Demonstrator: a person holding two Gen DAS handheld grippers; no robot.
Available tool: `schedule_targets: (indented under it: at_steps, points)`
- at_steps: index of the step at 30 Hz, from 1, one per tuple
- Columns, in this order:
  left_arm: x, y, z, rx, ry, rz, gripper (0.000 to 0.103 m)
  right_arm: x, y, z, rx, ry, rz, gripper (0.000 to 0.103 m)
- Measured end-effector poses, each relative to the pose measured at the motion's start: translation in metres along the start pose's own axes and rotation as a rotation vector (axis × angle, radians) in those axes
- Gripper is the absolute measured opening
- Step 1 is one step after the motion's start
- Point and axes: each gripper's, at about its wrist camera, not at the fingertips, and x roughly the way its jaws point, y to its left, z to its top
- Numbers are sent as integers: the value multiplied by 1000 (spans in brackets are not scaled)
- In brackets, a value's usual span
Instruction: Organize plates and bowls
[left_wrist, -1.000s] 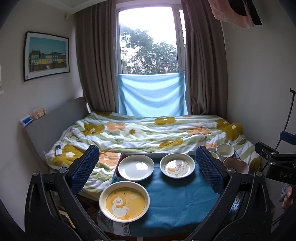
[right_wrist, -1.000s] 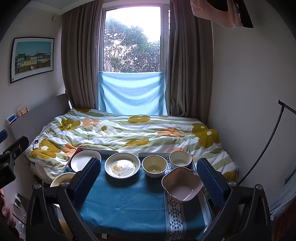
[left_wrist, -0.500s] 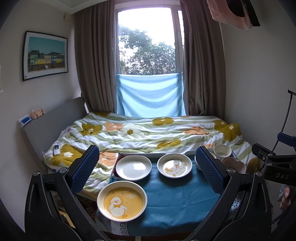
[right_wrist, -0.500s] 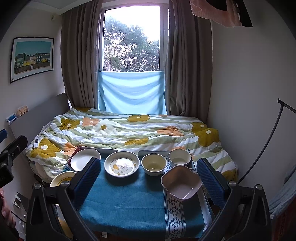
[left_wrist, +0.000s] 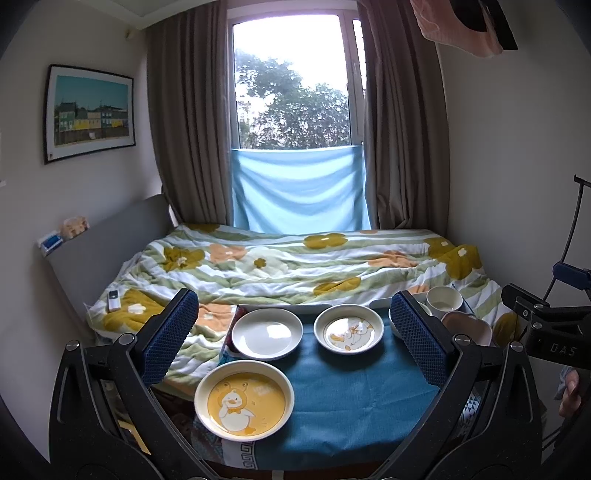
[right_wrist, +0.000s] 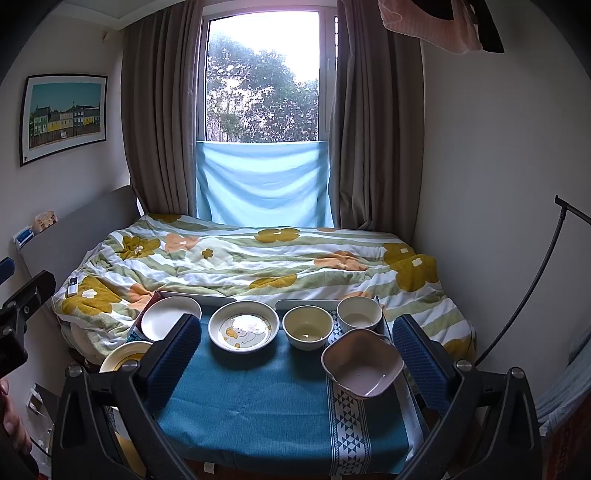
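Nothing stacked yet, task looks to be at its start. Both claws spread wide and holding nothing: left claw (left_wrist: 293, 334), right claw (right_wrist: 295, 352), both hovering at the near edge of the tabletop (right_wrist: 258, 398) (teal cloth over it).

Left wrist view:
- yellow duck plate (left_wrist: 244, 399) at 7 o'clock, near-left corner, slightly overhanging the cloth edge
- plain white plate (left_wrist: 266, 333) at 11 o'clock, far-left
- white duck plate (left_wrist: 349, 333) at 12 o'clock, just beside the plain one, not touching

Right wrist view:
- cream bowl (right_wrist: 307, 326) at 12 o'clock, far edge
- white bowl (right_wrist: 359, 314) at 1 o'clock, just beside the cream one
- pink wavy bowl (right_wrist: 362, 363) at 2 o'clock, nearer, on the patterned strip; contact with the white bowl can't be told

All six pieces sit separately in single layer; bowls are empty as far as I can see. A tray-like edge runs behind the far row, partly hidden.

Judgement: everything is left. Plates to nest into one stack on the left side, bowls into another on the right. Pink bowl's odd rim may not nest cleanly.
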Motion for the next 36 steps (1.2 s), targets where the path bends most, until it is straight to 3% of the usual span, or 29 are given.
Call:
schedule_targets:
  at_steps: [36]
  points:
    - [4,5,6,2,-12,4,103,1,-1,-1,0,9,4,103]
